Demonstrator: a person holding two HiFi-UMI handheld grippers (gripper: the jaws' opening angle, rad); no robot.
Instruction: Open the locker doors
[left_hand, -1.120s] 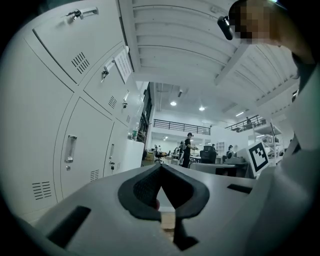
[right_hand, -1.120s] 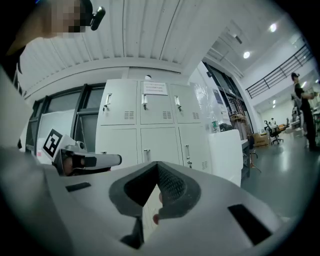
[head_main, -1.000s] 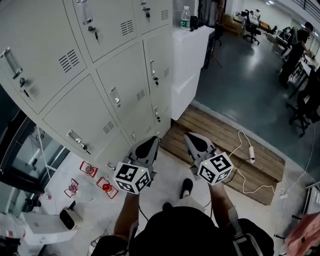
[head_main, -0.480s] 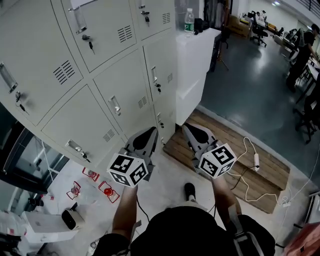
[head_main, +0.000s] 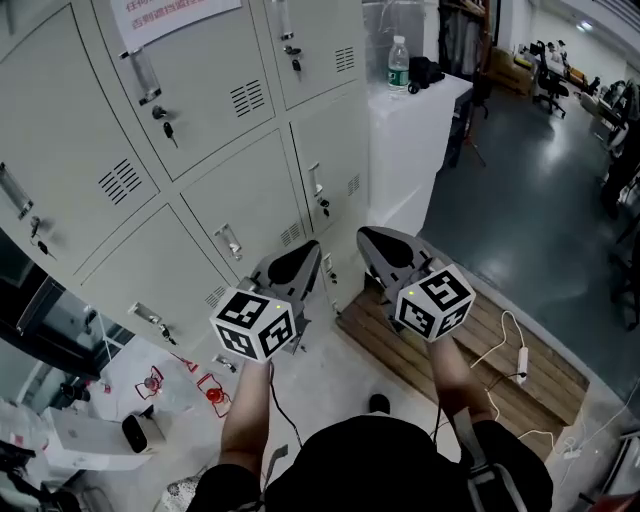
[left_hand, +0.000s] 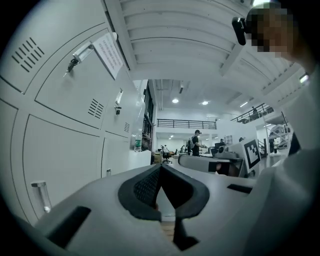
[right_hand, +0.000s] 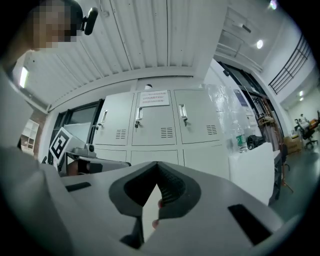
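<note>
The bank of pale grey lockers fills the upper left of the head view, all doors shut, each with a metal handle and a key under it. A paper notice hangs on one upper door. My left gripper and right gripper are held side by side in front of the lower doors, apart from them. Both are shut with nothing between the jaws. In the left gripper view the shut left gripper has lockers at its left. In the right gripper view the shut right gripper faces the locker doors.
A white cabinet with a water bottle stands right of the lockers. A wooden pallet with a power strip and cable lies on the floor at right. Red-marked plastic bags lie at lower left. Office chairs stand far right.
Both grippers have risen and come nearer the lockers, and the head view has tilted up along the doors. Both stay shut.
</note>
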